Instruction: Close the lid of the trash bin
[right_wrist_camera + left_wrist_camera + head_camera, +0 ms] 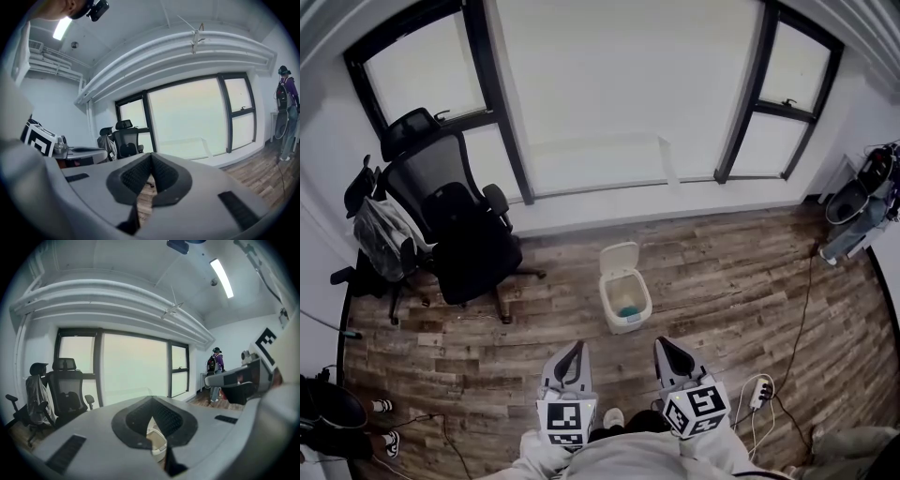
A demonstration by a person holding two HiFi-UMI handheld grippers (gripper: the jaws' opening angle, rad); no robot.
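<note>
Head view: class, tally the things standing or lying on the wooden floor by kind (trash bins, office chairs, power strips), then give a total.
Trash bin: 1
Office chairs: 2
Power strip: 1
Total: 4

Wood floor, big windows, office chairs

The trash bin looks smooth cream plastic; under it lie matt, grainy wood floor planks; the chair near it has black mesh.
</note>
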